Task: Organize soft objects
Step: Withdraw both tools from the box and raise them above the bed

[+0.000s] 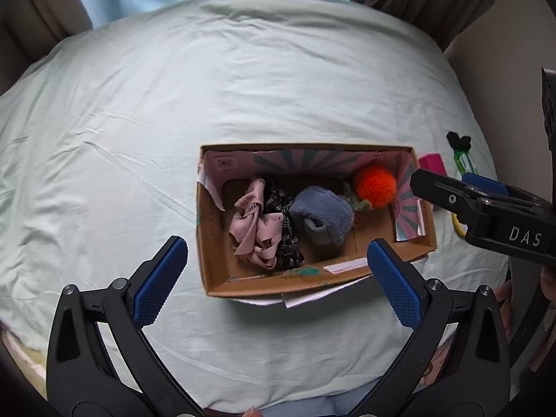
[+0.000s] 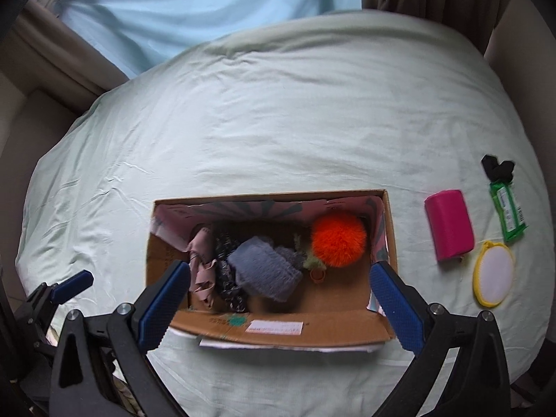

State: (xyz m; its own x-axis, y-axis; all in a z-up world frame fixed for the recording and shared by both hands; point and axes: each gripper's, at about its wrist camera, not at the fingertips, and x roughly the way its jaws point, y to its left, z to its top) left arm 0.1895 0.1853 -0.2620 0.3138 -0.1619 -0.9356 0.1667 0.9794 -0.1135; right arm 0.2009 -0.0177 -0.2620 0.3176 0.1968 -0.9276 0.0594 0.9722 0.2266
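While both grippers are hovering above the pale green bedsheet (image 2: pixel 278 121), the cardboard box (image 2: pixel 278 330) is sitting directly ahead of them, its long axis running left to right across both views.

Left gripper (image 1: pixel 278 274): jaws spread wide, gripping nothing, framing the box's near wall. Right gripper (image 2: pixel 279 299): jaws likewise released and empty, straddling the box's near rim.

Box contents, left to right: crumpled pink cloth (image 1: pixel 255 226), dark patterned fabric (image 1: pixel 283 222), fuzzy grey-blue knit piece (image 1: pixel 321 217), fluffy orange pom-pom (image 1: pixel 375 187) against the right wall.

Outside the box, to its right, well apart from the left gripper:
- magenta pouch (image 2: pixel 450 224), smooth, blocky
- green packet (image 2: pixel 507 213), glossy, long axis pointing away
- small black item (image 2: pixel 497 168), crumpled
- yellow-rimmed oval pad (image 2: pixel 493 274), flat, white face

Judgement: whatever soft pieces remain are lying rightward, so the right gripper is nearer; it would be swinging right from the box.
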